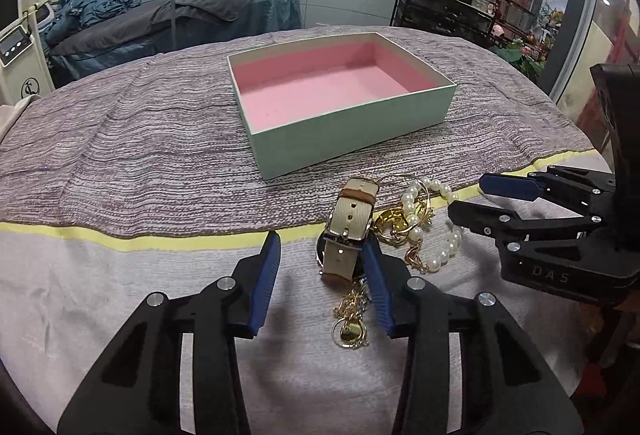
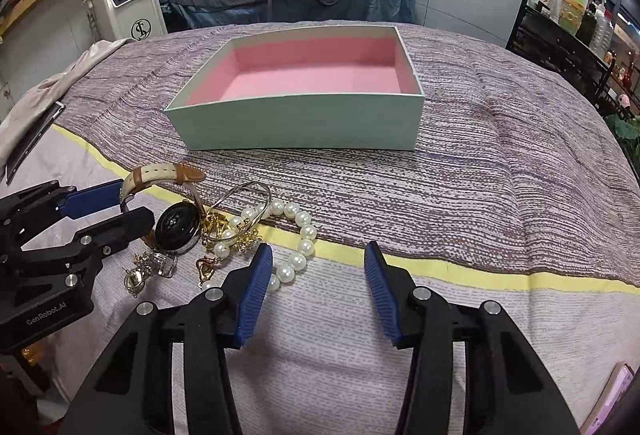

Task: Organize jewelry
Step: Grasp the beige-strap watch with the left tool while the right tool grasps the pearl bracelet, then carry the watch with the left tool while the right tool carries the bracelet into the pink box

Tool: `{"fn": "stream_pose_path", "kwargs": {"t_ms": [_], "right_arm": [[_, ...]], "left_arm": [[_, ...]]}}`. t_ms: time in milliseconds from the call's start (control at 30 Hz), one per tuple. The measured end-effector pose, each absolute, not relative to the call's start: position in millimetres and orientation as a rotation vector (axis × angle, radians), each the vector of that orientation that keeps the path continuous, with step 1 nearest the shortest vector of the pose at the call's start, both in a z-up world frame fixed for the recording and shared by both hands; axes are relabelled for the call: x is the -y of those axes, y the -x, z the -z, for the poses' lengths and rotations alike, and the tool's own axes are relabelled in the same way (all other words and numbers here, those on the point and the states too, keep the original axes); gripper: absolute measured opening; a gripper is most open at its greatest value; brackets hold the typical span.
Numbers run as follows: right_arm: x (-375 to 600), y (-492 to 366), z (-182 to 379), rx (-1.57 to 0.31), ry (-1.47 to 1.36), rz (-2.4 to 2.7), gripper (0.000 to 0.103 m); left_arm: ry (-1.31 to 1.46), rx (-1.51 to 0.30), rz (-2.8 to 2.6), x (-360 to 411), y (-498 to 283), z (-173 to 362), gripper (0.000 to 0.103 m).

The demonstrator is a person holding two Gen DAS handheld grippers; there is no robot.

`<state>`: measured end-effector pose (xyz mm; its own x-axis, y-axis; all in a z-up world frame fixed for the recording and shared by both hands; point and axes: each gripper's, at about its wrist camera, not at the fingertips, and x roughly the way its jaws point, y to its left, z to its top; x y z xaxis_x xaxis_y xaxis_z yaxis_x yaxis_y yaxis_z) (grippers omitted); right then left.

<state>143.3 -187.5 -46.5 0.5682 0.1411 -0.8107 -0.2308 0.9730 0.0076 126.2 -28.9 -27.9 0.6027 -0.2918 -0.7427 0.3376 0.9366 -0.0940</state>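
Jewelry lies in one tangled heap just in front of the box (image 1: 352, 139), whose pink-lined inside holds nothing yet. From my left wrist camera, the left gripper (image 1: 322, 259) has its tongs spread wide, and the watch (image 1: 346, 235) stands on edge just inside the right-hand pad, its cream strap buckled into a loop. I judge that pad touches or nearly touches the strap. The pearl bracelet (image 1: 430, 231) and gold chain (image 1: 352, 319) lie tangled beside it.

From my right wrist camera, the right gripper (image 2: 318, 289) is also spread apart and holds nothing; its left pad sits just beside the pearl bracelet (image 2: 298, 239). The watch (image 2: 178, 229) shows its dark case back, with the bangle (image 2: 240, 195) overlapping the pearls.

To do this well, I should centre the left tongs on the strap, close gently, and lift slowly so no chain rides along.
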Motion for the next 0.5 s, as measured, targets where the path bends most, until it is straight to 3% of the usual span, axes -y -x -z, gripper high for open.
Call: {"fn": "stream_pose_path", "kwargs": {"t_ms": [67, 100, 167, 200, 233, 500], "right_arm": [[183, -148, 50, -0.956, 0.12, -0.22, 0.043], [181, -151, 52, -0.96, 0.131, -0.217, 0.038], [178, -152, 54, -0.952, 0.158, -0.216, 0.027], [177, -152, 54, -0.952, 0.158, -0.232, 0.016], [177, -152, 54, -0.953, 0.154, -0.243, 0.013], [186, -140, 40, -0.902, 0.142, -0.28, 0.009]], "left_arm": [[-0.068, -0.867, 0.371, 32, -135, 32, 0.034], [-0.063, -0.874, 0.373, 32, -138, 34, 0.022], [-0.027, -0.885, 0.38, 31, -144, 37, 0.015], [-0.017, -0.885, 0.377, 30, -146, 37, 0.014], [-0.012, -0.881, 0.379, 29, -146, 36, 0.014], [-0.02, -0.852, 0.388, 19, -140, 25, 0.012]]}}
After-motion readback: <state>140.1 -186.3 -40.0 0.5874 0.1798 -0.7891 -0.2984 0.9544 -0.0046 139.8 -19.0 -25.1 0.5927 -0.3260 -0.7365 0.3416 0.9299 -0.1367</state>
